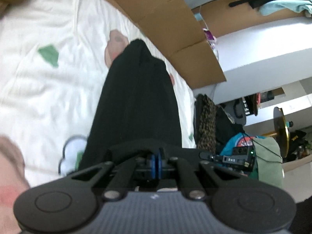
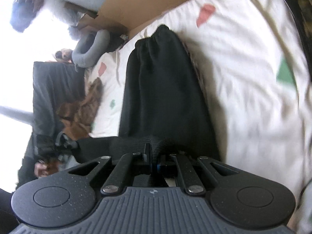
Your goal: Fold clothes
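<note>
**Desk:** What do the two wrist cameras show?

**Photographer:** A pair of black trousers (image 1: 134, 101) stretched out over a bed, pinched at the near end by both handheld tools. In the left wrist view, the left gripper (image 1: 156, 160) has its blue-edged fingertips pressed together on a fold of the black cloth. The garment runs away from the jaws and narrows toward its far end, above a white quilt (image 1: 44, 74) printed with green and pink patches.

**Desk:** And the right side?

**Photographer:** Much the same. The right gripper (image 2: 153, 160) is clamped on a ribbed black edge of the trousers (image 2: 161, 85), jaws drawn tight with cloth bunched between them. From this camera the far end shows a gathered elastic hem, lying against the white quilt (image 2: 243, 68).

**Desk:** Is the far end resting on the bed or hanging clear?

**Photographer:** I cannot tell; both frames are blurred.

**Desk:** Surroundings?

**Photographer:** A flattened cardboard box (image 1: 171, 25) stands along the far edge of the bed. The left view takes in a cluttered room corner with a gold-rimmed round table (image 1: 280, 130). The right view shows a grey neck pillow (image 2: 91, 48) near the bed's head and a brown furry throw (image 2: 81, 109) at the mattress edge.
</note>
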`<state>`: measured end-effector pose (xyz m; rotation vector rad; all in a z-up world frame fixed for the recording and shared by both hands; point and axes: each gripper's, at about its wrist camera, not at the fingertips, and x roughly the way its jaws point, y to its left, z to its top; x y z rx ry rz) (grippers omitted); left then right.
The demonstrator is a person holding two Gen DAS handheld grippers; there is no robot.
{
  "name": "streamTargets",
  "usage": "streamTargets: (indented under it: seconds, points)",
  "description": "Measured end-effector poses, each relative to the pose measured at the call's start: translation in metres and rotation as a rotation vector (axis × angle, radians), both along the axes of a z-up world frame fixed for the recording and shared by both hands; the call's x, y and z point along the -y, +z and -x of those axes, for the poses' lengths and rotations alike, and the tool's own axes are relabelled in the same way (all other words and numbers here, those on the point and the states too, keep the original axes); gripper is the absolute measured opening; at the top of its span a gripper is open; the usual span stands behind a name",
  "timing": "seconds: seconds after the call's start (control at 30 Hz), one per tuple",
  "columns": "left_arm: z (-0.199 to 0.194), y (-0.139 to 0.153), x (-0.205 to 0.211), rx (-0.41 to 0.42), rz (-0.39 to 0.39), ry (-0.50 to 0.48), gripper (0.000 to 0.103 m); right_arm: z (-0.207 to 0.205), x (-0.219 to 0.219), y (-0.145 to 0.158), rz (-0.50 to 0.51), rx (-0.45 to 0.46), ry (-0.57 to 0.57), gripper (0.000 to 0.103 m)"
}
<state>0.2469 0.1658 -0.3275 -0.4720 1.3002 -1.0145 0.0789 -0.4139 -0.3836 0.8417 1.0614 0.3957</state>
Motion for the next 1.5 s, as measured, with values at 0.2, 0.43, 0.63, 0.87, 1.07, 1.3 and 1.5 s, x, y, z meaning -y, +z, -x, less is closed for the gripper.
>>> streamTargets:
  seconds: [0.2, 0.43, 0.63, 0.87, 1.07, 1.3, 1.5]
  points:
    - [-0.033, -0.002, 0.017, 0.055, -0.037, 0.011, 0.003, -0.038, 0.006, 0.001, 0.066, 0.033, 0.014, 0.003]
    - [-0.065, -0.003, 0.046, 0.122, -0.099, -0.015, 0.003, -0.076, 0.006, 0.002, 0.153, 0.055, 0.038, 0.003]
    - [-0.085, -0.012, 0.06, 0.163, -0.134, 0.044, 0.003, -0.098, 0.005, 0.004, 0.178, 0.092, -0.022, 0.003]
    - [-0.102, -0.031, 0.069, 0.173, -0.176, 0.074, 0.003, -0.121, 0.001, -0.01, 0.208, 0.068, -0.04, 0.003]
    - [-0.11, -0.054, 0.067, 0.157, -0.155, 0.111, 0.004, -0.128, 0.005, -0.026, 0.199, 0.041, -0.055, 0.003]
    - [-0.122, -0.073, 0.072, 0.114, -0.16, 0.133, 0.007, -0.139, 0.004, -0.044, 0.199, 0.009, -0.079, 0.006]
    - [-0.115, -0.063, 0.065, 0.107, -0.12, 0.122, 0.05, -0.124, 0.015, -0.04, 0.103, 0.028, -0.125, 0.039]
